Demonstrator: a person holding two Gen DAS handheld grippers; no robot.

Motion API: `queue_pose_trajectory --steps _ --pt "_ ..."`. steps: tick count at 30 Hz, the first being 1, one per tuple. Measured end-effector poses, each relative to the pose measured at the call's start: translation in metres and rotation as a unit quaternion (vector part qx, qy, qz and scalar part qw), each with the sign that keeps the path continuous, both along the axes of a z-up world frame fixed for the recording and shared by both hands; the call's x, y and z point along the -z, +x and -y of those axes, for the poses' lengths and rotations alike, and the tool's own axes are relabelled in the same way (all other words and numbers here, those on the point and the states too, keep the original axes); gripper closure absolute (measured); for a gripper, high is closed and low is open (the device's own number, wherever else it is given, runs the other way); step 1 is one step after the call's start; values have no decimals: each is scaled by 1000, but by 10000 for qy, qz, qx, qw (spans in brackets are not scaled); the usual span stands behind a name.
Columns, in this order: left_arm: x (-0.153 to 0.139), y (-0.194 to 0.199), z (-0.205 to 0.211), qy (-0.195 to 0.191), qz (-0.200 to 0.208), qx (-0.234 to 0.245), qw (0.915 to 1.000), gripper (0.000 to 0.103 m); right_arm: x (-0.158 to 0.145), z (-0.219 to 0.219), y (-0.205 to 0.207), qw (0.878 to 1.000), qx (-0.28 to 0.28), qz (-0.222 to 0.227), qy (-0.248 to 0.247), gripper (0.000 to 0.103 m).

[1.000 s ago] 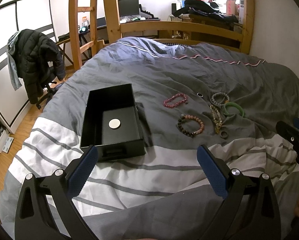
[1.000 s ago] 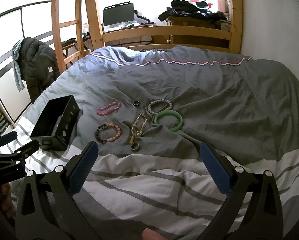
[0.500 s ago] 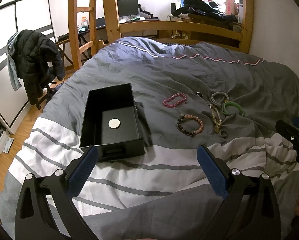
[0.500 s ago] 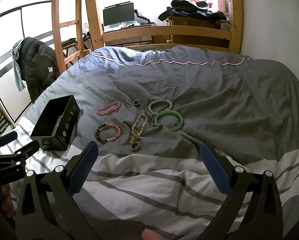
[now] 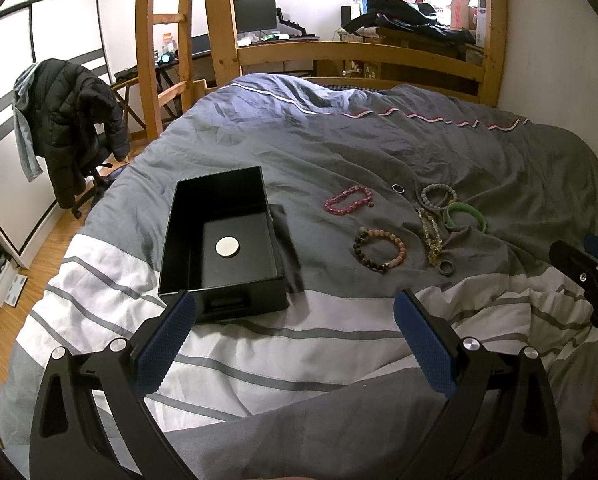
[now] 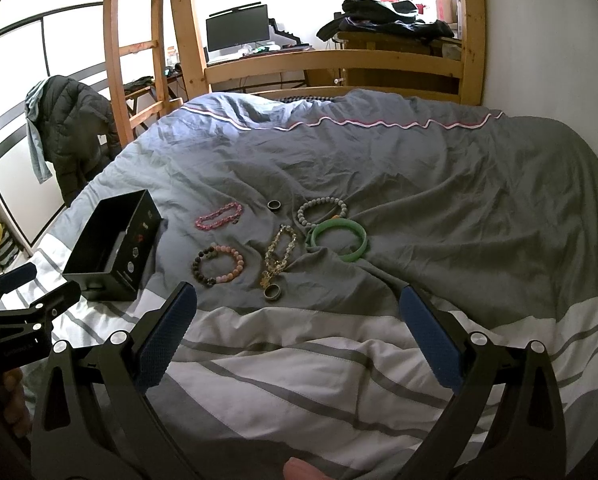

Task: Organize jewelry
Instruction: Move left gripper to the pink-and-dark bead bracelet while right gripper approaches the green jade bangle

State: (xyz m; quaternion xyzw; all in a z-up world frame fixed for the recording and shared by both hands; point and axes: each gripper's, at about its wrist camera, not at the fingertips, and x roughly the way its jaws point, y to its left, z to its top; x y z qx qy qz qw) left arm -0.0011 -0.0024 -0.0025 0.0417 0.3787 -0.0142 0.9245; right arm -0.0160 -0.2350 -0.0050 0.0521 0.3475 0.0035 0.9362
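Observation:
An open black box (image 5: 191,240) (image 6: 111,248) lies on the grey duvet with a white disc (image 5: 227,247) inside. To its right lie a pink bead bracelet (image 5: 349,199) (image 6: 218,216), a pink-and-dark bead bracelet (image 5: 380,249) (image 6: 218,265), a gold chain (image 5: 430,232) (image 6: 280,254), a green bangle (image 5: 466,216) (image 6: 341,240), a grey bead bracelet (image 5: 439,194) (image 6: 323,210), a dark ring (image 5: 397,188) (image 6: 273,205) and a grey ring (image 5: 445,268) (image 6: 273,292). My left gripper (image 5: 295,312) hovers open in front of the box. My right gripper (image 6: 297,304) hovers open in front of the jewelry. Both hold nothing.
The duvet (image 6: 439,208) covers a wooden bed frame (image 6: 339,60). A ladder (image 5: 167,40) and a chair with a dark jacket (image 5: 71,120) stand at the left. A desk with a monitor (image 6: 237,32) is behind. A wall (image 5: 559,40) borders the right side.
Nothing has visibly moved beyond a very slight camera drift; both grippers stay open and empty.

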Motion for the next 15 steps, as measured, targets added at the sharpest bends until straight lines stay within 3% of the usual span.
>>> queue_pose_trajectory --steps 15 --pt "12 26 30 -225 -265 493 9982 6 -2 16 21 9998 77 15 -167 3"
